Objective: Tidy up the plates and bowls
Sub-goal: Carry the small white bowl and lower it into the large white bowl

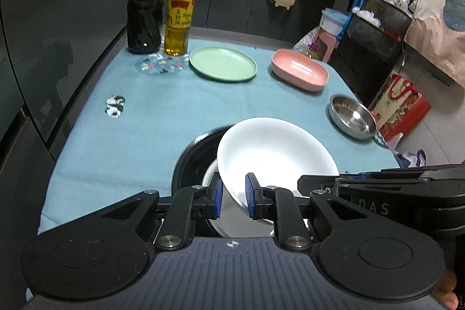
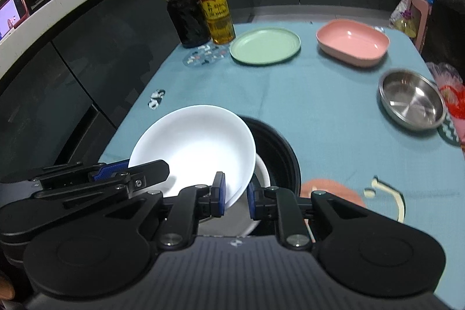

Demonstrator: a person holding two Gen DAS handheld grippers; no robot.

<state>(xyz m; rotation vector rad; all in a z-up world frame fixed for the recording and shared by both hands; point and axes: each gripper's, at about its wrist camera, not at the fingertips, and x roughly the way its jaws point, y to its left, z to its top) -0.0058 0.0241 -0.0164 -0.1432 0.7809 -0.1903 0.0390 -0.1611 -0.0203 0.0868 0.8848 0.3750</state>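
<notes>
A white bowl (image 1: 276, 153) hangs tilted over a black bowl (image 1: 189, 153) at the near edge of the blue cloth. My left gripper (image 1: 234, 196) is shut on its near rim. In the right wrist view the same white bowl (image 2: 197, 147) has its right rim pinched by my right gripper (image 2: 235, 196), also shut. Inside the black bowl (image 2: 279, 147) lies another white dish (image 2: 263, 173). Farther back sit a green plate (image 1: 223, 63), a pink oval dish (image 1: 299, 70) and a steel bowl (image 1: 352, 116).
Two sauce bottles (image 1: 145, 10) stand at the back left by a patterned coaster (image 1: 161, 64). A salmon-coloured disc (image 2: 334, 191) and a cream hook (image 2: 389, 193) lie near the front right. Dark cabinets run along the left; bags and a rack crowd the right.
</notes>
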